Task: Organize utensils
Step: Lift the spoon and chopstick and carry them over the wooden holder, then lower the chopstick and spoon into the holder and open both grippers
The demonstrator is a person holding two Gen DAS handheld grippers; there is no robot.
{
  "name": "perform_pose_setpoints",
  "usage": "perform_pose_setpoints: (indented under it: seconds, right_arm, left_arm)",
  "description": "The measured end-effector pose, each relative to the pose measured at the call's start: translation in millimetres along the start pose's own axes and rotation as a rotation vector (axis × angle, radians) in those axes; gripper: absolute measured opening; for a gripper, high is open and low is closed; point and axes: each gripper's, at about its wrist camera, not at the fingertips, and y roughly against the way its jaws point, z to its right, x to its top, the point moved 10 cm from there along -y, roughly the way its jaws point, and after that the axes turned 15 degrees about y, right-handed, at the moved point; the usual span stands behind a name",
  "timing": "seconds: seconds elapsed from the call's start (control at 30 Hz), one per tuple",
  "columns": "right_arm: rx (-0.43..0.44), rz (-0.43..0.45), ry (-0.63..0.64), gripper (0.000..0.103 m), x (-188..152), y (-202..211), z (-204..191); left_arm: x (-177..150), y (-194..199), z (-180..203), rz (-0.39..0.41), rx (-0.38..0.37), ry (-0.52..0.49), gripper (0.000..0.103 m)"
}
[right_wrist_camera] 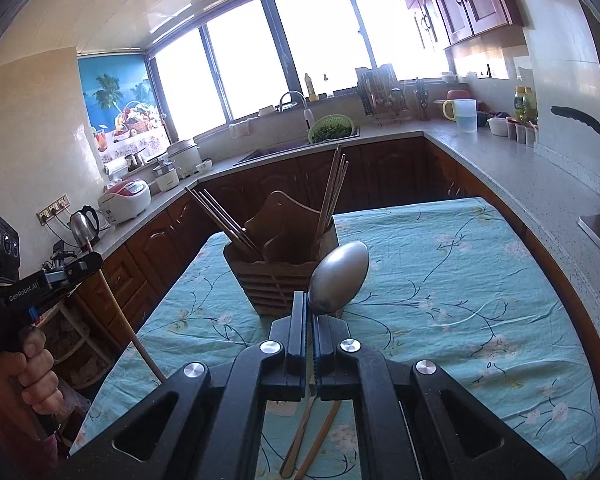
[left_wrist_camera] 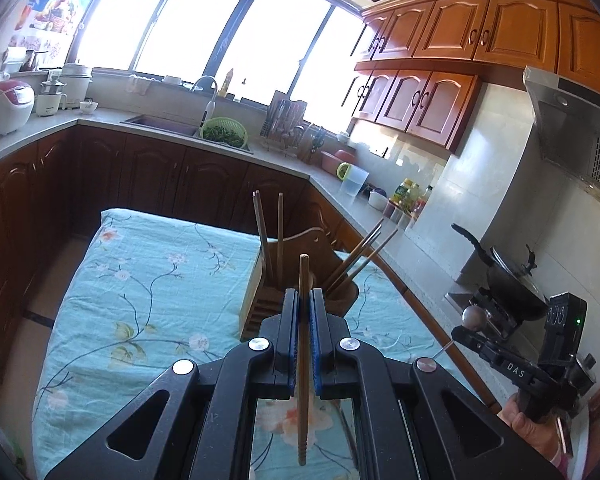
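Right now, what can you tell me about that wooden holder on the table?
The holder is a brown wooden caddy standing upright on the floral cloth. It has slatted sides, a tall shaped centre divider and a compartment on either side of it. Each compartment holds a bundle of dark chopsticks that lean outward. No gripper touches it; the right gripper, shut on a metal spoon, is just in front of it.

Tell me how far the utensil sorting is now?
Done: several chopsticks already stand in the wooden holder. In hand: the left hand-held gripper clamps one chopstick; the right hand-held gripper clamps a spoon. Left: both must go in, plus utensils lying on the cloth.
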Motion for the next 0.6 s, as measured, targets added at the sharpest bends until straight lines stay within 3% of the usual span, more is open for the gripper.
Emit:
perform_pose_setpoints:
  seconds: [0.27,0.6]
  right_arm:
    - [-0.036,0.061,0.039,0.002,43.0,-12.0,7.5]
    - [-0.105,0.160,0.101,0.002,111.4,-42.1,15.4]
  left_arm:
    - [52.2,-13.5,23.7,0.145,-0.044,-0.039,0.003]
    - [104.8,-58.4,36.2,0.369,-0.008,-0.038,0.003]
